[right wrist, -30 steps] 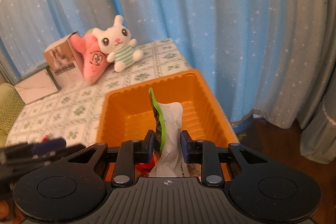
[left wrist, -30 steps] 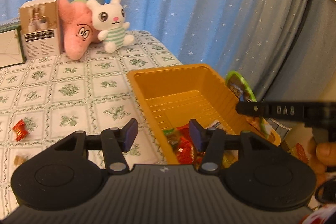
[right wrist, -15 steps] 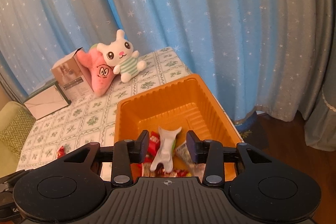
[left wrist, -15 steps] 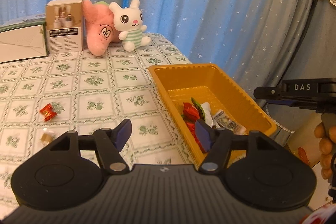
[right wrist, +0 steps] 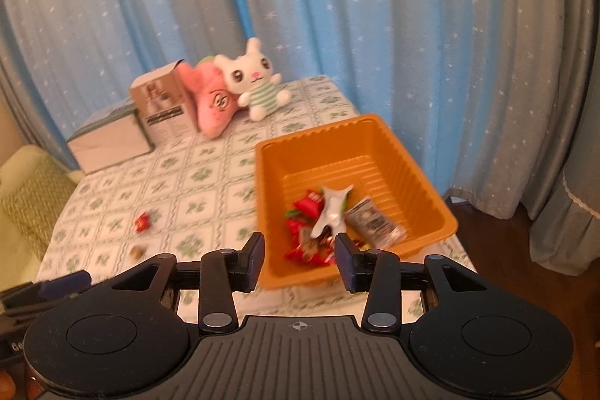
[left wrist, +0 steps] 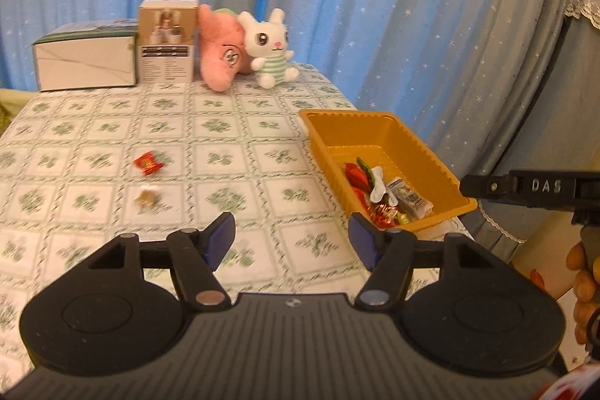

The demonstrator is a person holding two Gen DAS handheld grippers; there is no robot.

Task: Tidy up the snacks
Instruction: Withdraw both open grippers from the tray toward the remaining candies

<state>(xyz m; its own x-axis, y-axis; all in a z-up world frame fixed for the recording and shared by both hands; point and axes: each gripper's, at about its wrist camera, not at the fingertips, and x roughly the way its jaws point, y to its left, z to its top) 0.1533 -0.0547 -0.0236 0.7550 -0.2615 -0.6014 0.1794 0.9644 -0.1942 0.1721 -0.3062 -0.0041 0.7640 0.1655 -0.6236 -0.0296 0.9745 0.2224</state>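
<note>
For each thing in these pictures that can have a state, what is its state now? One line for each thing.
left gripper: open, nothing between the fingers.
right gripper: jaws have just been opening, nothing between them.
orange tray: on the table, partly filled with snack packets.
white packet: lying in the tray on the other snacks.
red candy: loose on the tablecloth, outside the tray.
brown candy: loose on the tablecloth, nearer than the red one.
bunny plush: sitting upright, against the pink plush.
</note>
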